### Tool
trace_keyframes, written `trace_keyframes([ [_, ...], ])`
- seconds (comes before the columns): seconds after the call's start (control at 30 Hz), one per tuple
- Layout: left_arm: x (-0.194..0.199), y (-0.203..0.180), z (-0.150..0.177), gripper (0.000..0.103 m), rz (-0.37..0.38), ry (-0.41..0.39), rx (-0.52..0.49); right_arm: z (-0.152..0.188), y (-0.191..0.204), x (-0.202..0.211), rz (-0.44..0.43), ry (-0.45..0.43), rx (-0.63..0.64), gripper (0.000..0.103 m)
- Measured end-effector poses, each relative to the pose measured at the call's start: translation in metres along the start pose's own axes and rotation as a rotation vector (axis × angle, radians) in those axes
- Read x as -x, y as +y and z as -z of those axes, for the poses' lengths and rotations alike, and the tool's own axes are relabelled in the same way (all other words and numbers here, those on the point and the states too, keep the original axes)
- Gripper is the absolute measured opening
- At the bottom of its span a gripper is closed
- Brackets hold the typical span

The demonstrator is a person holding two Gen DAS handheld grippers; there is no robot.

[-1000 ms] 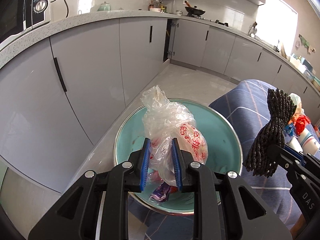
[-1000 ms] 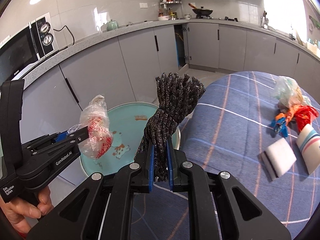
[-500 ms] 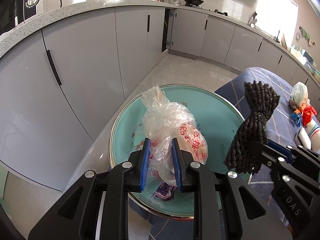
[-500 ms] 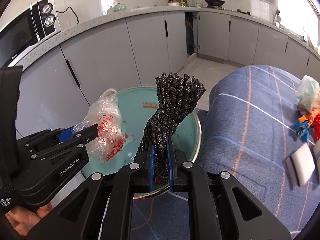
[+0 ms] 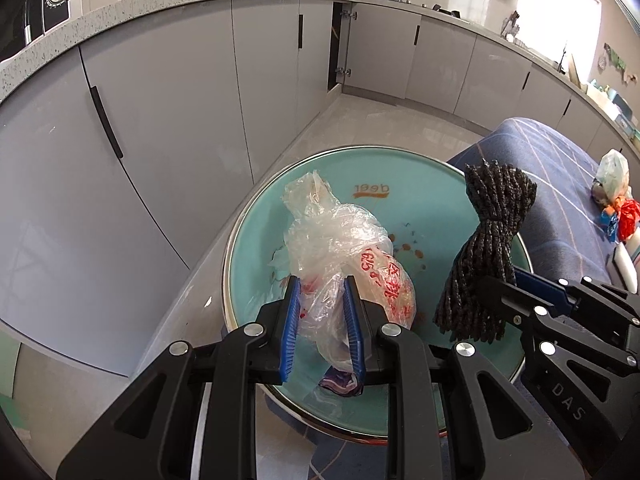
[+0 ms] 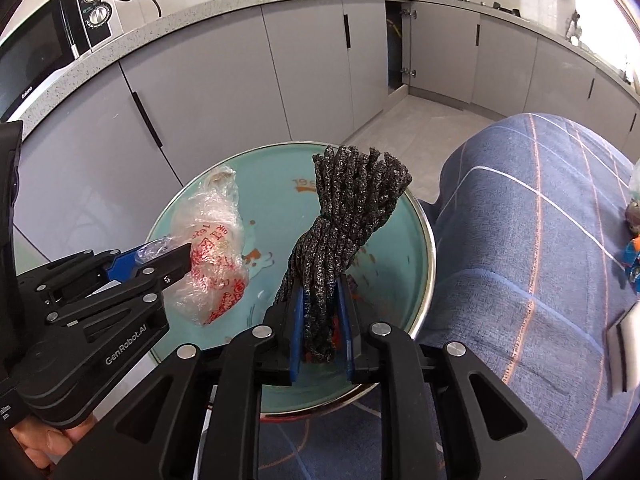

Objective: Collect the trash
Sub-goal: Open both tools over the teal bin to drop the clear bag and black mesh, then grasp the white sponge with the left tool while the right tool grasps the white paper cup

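A round teal basin (image 5: 420, 184) sits low beside the table's edge. Over its left half my left gripper (image 5: 321, 284) is shut on a crumpled clear plastic bag with red print (image 5: 340, 232), which sticks up between the blue pads. A dark bundle of rope (image 5: 488, 240) hangs over the basin's right side. In the right wrist view my right gripper (image 6: 321, 292) holds that rope bundle (image 6: 348, 208) upright; its jaws are opening, with the rope still between the pads. The left gripper (image 6: 176, 252) and its bag (image 6: 212, 248) show at the left there, above the basin (image 6: 400, 248).
A blue checked cloth (image 6: 540, 240) covers the table on the right, with a white sponge (image 6: 624, 344) and a clump of bags and bright wrappers (image 5: 612, 200) on it. Grey cabinets (image 5: 160, 120) curve behind the basin. A microwave (image 6: 40, 52) stands on the counter.
Both grippers have sunk toward the basin with their loads. The right gripper and the rope moved left, from the cloth's edge to over the basin. Its pads now stand slightly wider.
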State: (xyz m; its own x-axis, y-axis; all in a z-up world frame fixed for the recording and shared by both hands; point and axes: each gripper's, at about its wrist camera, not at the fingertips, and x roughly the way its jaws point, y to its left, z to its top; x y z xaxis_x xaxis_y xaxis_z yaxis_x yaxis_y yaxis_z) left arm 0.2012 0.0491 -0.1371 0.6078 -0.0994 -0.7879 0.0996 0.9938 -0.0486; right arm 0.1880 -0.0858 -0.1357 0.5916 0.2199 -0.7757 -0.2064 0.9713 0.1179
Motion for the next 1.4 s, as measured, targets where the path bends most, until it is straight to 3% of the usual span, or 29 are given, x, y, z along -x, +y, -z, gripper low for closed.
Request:
trace_keyframes([
  [0.13, -0.004, -0.007, -0.002, 0.022, -0.005, 0.007, -0.011, 0.001, -0.004, -0.001, -0.002, -0.003, -0.013, 0.018],
  [0.3, -0.006, -0.008, -0.003, 0.024, -0.011, 0.012, -0.022, 0.002, -0.006, 0.006, -0.006, -0.028, -0.004, 0.037],
  [0.5, -0.005, -0.009, -0.003, 0.03, -0.034, 0.01, -0.022, 0.001, -0.017, 0.02, 0.002, -0.06, -0.048, 0.039],
  [0.57, -0.005, -0.012, -0.003, 0.04, -0.047, 0.01, -0.024, 0.002, -0.023, 0.025, 0.01, -0.069, -0.075, 0.039],
  [0.63, -0.004, -0.014, -0.003, 0.062, -0.059, 0.007, -0.023, 0.005, -0.031, 0.034, 0.023, -0.088, -0.104, 0.04],
  [0.73, -0.001, -0.018, -0.003, 0.079, -0.075, -0.007, -0.022, 0.008, -0.039, 0.048, 0.042, -0.126, -0.126, 0.043],
  [0.9, 0.009, -0.024, -0.005, 0.094, -0.116, -0.043, -0.013, 0.014, -0.047, 0.068, 0.073, -0.189, -0.153, 0.063],
  [1.4, 0.032, -0.063, -0.009, 0.096, -0.063, -0.09, -0.069, 0.03, -0.079, 0.101, 0.134, -0.238, -0.225, 0.068],
])
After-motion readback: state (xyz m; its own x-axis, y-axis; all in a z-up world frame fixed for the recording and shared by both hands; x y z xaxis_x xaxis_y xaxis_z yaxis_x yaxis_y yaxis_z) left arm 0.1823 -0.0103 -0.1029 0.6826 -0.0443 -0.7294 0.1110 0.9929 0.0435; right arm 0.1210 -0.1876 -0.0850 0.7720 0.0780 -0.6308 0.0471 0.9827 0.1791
